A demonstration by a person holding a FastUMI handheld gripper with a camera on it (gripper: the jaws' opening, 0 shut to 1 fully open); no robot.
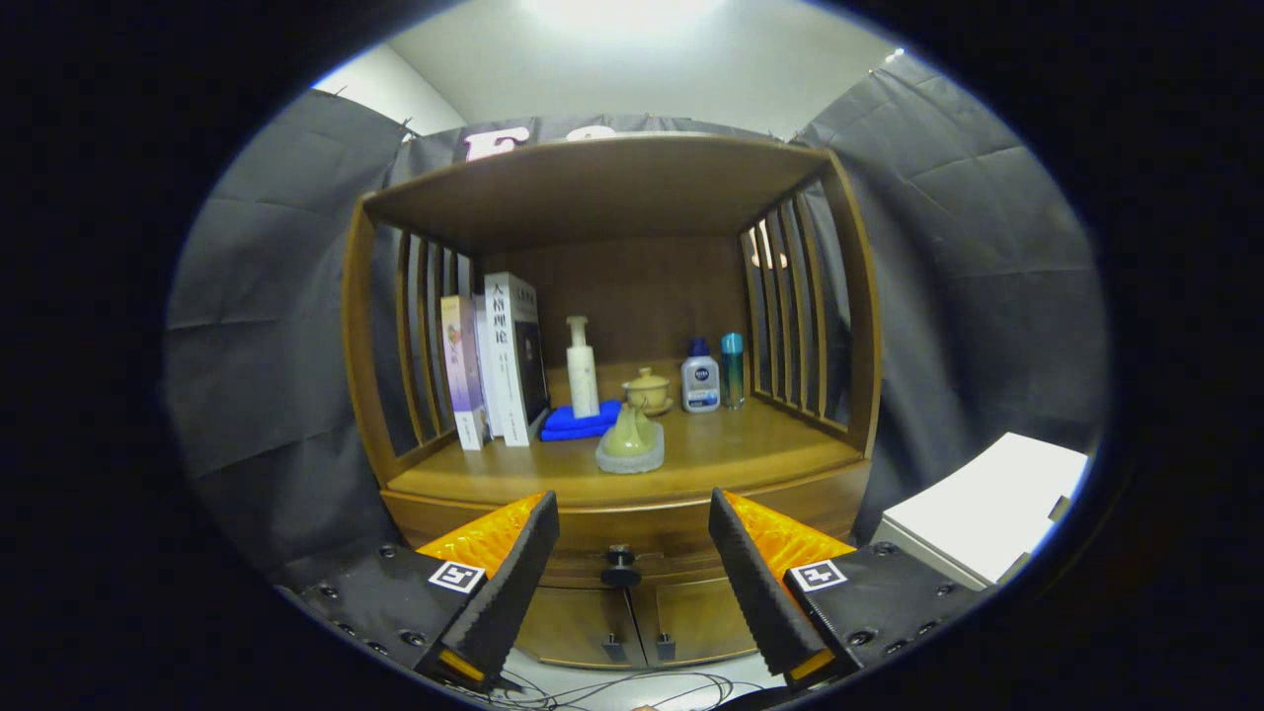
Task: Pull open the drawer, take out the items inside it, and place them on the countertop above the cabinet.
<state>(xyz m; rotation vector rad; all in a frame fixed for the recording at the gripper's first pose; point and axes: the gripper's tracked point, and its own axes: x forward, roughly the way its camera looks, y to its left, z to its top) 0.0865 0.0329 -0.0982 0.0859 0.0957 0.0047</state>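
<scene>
A wooden cabinet point(612, 296) stands ahead, with an open shelf niche over its countertop point(731, 454). Below the countertop's front edge is the drawer point(642, 538), pushed in, with a dark round knob point(620, 567). My gripper point(629, 513) is open, and its fingers point(513, 583) stand wide apart on either side of the knob, a little short of it. Nothing is between them. The drawer's inside is hidden.
On the countertop stand several books point(499, 365), a white pump bottle point(582, 370) on a blue cloth point(578, 422), a small lidded teapot point(647, 390), two small bottles point(713, 373), and a greenish piece on a grey dish point(630, 444). Two lower doors point(642, 622), cables on the floor point(632, 686), a white box point(987, 509) to the right.
</scene>
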